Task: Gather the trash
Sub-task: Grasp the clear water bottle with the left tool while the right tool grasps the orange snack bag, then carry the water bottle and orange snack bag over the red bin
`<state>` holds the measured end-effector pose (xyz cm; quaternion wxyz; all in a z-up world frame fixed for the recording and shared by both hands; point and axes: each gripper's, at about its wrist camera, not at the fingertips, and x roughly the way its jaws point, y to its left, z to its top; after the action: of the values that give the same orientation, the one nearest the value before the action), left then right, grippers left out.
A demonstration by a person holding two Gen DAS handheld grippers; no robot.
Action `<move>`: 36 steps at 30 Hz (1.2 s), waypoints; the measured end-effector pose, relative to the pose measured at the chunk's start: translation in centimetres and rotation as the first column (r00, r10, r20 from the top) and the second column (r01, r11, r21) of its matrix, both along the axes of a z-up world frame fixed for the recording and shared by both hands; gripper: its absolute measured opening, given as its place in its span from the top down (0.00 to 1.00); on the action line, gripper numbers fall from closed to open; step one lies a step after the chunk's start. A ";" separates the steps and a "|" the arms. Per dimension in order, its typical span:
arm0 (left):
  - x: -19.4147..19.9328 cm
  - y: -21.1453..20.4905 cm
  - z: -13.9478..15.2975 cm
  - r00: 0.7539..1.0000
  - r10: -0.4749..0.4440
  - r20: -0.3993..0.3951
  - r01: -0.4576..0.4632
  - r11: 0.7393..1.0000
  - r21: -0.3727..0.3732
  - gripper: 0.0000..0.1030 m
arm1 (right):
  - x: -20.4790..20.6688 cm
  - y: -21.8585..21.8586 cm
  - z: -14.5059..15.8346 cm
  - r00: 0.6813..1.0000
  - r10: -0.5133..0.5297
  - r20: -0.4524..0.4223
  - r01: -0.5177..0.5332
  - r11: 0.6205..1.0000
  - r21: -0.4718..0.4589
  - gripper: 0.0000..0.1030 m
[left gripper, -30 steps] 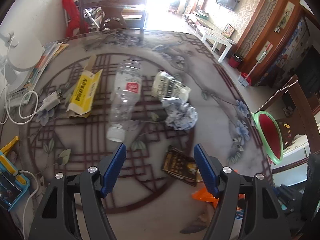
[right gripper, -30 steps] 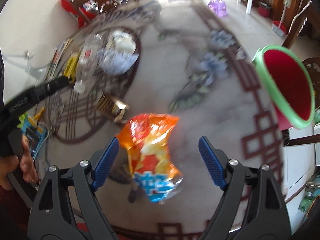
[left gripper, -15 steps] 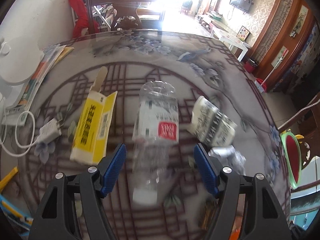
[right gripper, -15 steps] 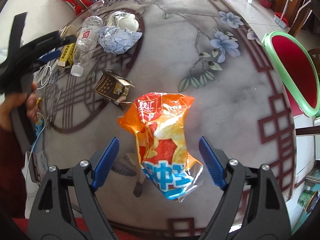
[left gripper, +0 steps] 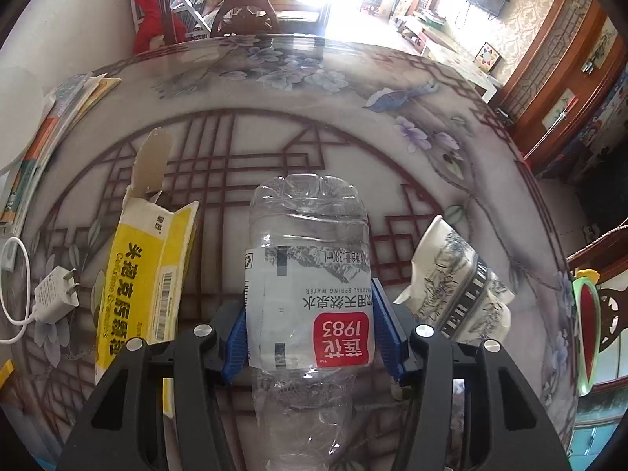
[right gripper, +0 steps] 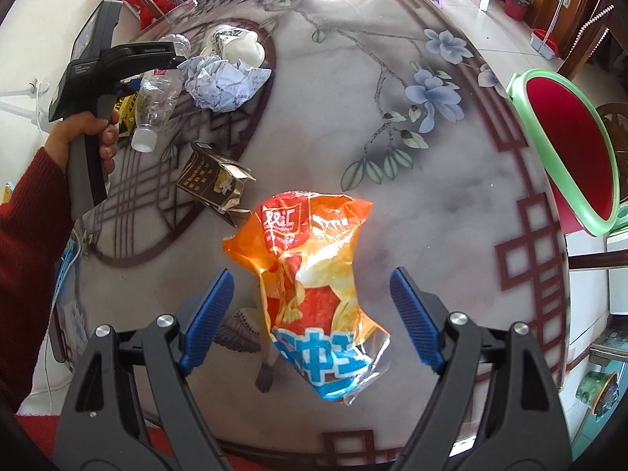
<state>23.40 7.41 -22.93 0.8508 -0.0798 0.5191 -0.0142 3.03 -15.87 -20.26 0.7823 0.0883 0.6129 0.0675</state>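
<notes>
A clear plastic bottle (left gripper: 310, 274) with a red label lies on the patterned table, base pointing away. My left gripper (left gripper: 310, 329) is around its middle, blue pads touching both sides. The bottle also shows in the right wrist view (right gripper: 157, 98). A yellow carton (left gripper: 145, 274) lies left of it, a crushed paper cup (left gripper: 455, 286) right of it. My right gripper (right gripper: 310, 314) is open, its fingers either side of an orange snack bag (right gripper: 314, 274) lying flat. A red bin with a green rim (right gripper: 569, 157) stands beyond the table's right edge.
Crumpled paper (right gripper: 223, 82) and a brown torn carton (right gripper: 212, 180) lie between the bottle and the bag. A white charger with cable (left gripper: 55, 294) and stacked books (left gripper: 51, 125) lie at the table's left. A chair (left gripper: 243, 4) stands at the far side.
My left gripper moved forward over the table onto the bottle and closed in on it. The right gripper stayed open and steadied over the snack bag.
</notes>
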 end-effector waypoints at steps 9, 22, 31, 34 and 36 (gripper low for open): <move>-6.9 -0.1 2.5 0.999 -0.001 0.035 0.003 0.999 -0.054 0.50 | 0.7 0.2 -0.6 1.000 0.014 -0.018 -0.014 1.000 0.013 0.22; -14.8 -3.3 3.0 1.000 -0.030 0.005 0.030 0.997 -0.070 0.50 | 0.1 0.3 -1.2 1.000 0.018 -0.025 -0.016 0.999 0.046 0.22; -15.4 -4.4 4.0 0.998 -0.051 0.031 0.052 0.997 -0.060 0.50 | -0.4 -0.2 -1.2 1.000 0.016 -0.015 -0.014 0.996 0.092 0.52; -15.5 -4.8 4.4 0.998 -0.054 0.036 0.057 0.997 -0.059 0.50 | -0.7 -0.2 -0.8 1.000 0.017 0.002 -0.017 0.996 0.089 0.57; -15.6 -5.1 4.6 0.998 -0.058 0.039 0.060 0.997 -0.058 0.50 | -0.8 -0.4 -0.3 1.000 0.009 0.021 -0.011 0.996 0.091 0.58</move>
<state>7.84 2.33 -18.32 0.8569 -0.0891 0.5045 -0.0560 2.25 -16.28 -20.55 0.7835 0.1199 0.6014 0.1003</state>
